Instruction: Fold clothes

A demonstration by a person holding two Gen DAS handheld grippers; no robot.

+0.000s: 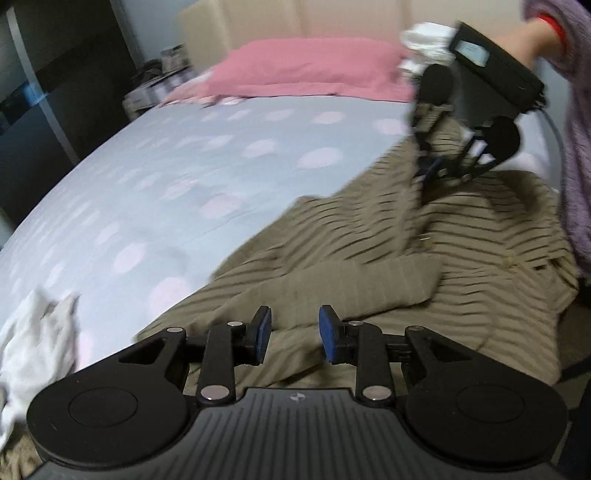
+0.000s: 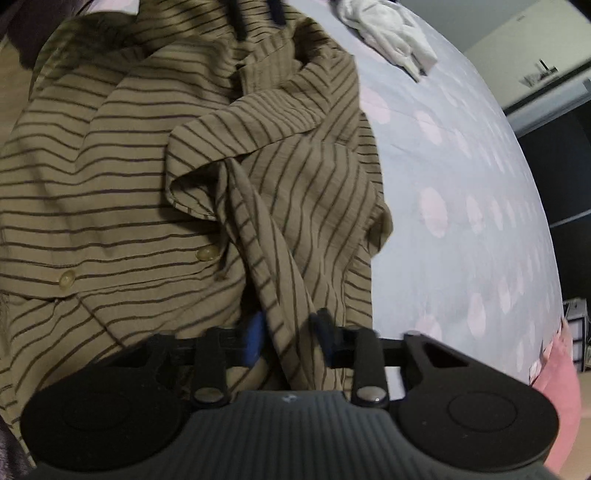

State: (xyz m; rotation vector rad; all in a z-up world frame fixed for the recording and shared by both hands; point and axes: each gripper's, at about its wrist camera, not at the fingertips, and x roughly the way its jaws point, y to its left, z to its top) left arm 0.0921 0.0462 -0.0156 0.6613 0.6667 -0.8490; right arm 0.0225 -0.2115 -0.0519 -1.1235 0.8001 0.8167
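right claw (image 2: 286, 341) pinching a raised ridge of the olive dark-striped button shirt (image 2: 110, 177), likely to drag it flat | left claw (image 1: 294, 334) spread, hovering over shirt's 6 o'clock edge | shirt rumpled on dotted grey-blue bed (image 1: 147, 166), white cloth (image 1: 33, 332) at 9 o'clock

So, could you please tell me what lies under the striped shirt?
The striped shirt lies crumpled on the dotted sheet, which shows all around it. Anything beneath its folds is covered.

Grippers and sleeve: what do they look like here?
Both grippers, left and right, are matte black with blue pads on the fingers, round side discs and a ribbed grey body. The person wears a fuzzy purple sleeve and a red wristband.
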